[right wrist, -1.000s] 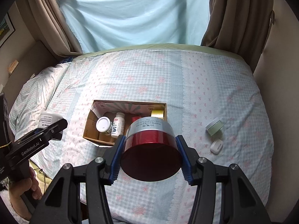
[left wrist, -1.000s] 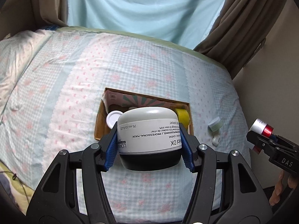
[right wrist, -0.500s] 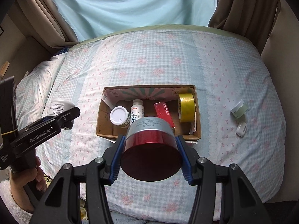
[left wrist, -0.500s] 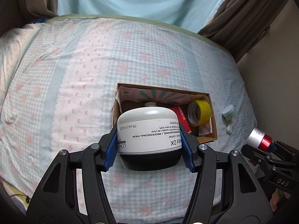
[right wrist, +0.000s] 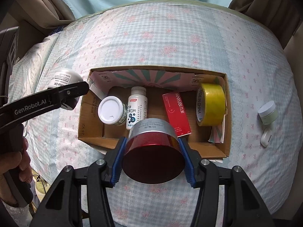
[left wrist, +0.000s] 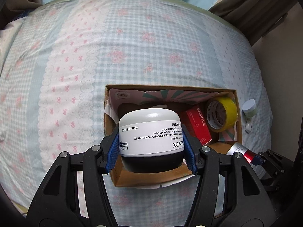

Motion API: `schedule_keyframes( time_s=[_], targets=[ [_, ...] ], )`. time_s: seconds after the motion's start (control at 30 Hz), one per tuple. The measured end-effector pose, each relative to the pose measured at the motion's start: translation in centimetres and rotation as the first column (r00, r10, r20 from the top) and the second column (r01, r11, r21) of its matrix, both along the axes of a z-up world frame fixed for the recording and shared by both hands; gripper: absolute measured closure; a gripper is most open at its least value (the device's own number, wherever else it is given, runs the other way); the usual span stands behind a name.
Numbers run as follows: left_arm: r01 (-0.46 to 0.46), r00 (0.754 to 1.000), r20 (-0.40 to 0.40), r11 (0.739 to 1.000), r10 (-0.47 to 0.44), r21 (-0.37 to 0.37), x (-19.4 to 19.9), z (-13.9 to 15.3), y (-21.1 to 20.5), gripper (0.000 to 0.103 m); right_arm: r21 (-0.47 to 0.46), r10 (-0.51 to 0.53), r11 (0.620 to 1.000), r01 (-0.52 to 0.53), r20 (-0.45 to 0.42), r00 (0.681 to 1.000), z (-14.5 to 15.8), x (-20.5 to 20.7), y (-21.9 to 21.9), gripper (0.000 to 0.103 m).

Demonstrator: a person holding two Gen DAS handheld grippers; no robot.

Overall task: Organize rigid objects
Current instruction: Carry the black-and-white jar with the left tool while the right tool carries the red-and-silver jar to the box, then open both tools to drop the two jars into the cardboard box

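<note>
Both jaws clamped: left gripper (left wrist: 151,147) on the white jar (left wrist: 150,132), right gripper (right wrist: 152,160) on the red tin (right wrist: 153,149), over the crowded box (right wrist: 226,113) at mid-bed; either could topple the bottles (right wrist: 137,107) inside.

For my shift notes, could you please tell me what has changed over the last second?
Both grippers descended toward the cardboard box, the left gripper carrying the white jar, the right gripper the red jar. Both grips and the box's contents stayed unchanged.
</note>
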State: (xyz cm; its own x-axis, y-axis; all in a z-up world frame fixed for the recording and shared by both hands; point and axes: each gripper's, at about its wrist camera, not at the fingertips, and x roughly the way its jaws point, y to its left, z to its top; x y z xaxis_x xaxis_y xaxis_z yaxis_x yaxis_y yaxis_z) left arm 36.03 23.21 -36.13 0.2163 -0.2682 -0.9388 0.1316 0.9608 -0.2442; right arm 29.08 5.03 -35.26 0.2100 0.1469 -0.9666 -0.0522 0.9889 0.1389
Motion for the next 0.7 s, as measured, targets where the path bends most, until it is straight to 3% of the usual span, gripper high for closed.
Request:
schedule_keyframes(
  time_s=[0.23,0.47,0.53,0.57,0.6,0.63,0.7],
  targets=[
    [0.02,0.998,-0.057,0.999,-0.018,0.037,3.3,-5.2,-0.9,0.049,0.005,0.055,0.998,-0.055,-0.034,0.998,-5.3,2.3,0.6,0.053],
    [0.012,0.993,-0.119,0.999,-0.005,0.053,4.5,-7.3,-1.1,0.048,0.016,0.038,0.999,-0.037,-0.085,0.996,-8.3,3.8,0.2,0.053],
    [0.02,0.991,-0.131,0.999,-0.013,0.048,4.7,-7.4,-1.3,0.035,0.046,0.032,0.999,-0.028,-0.096,0.995,-8.7,4.1,-0.1,0.052],
    [0.026,0.991,-0.131,0.999,-0.02,0.038,4.7,-7.2,-1.4,0.014,0.07,0.022,0.997,-0.015,-0.091,0.996,-8.7,4.2,-0.3,0.042],
    [0.029,0.992,-0.123,1.0,-0.029,0.001,4.6,-6.8,-1.5,0.0,0.092,0.013,0.996,-0.005,-0.08,0.997,-8.6,4.2,-0.5,0.032],
    [0.027,0.994,-0.106,1.0,-0.027,0.002,4.5,-6.3,-1.6,0.0,0.106,0.01,0.994,-0.002,-0.07,0.997,-8.4,4.1,-0.6,0.005],
    [0.041,0.995,-0.09,0.999,-0.039,0.022,4.2,-5.5,-1.9,0.0,0.118,0.029,0.993,-0.023,-0.053,0.998,-8.0,3.9,-0.5,0.0]
  ],
)
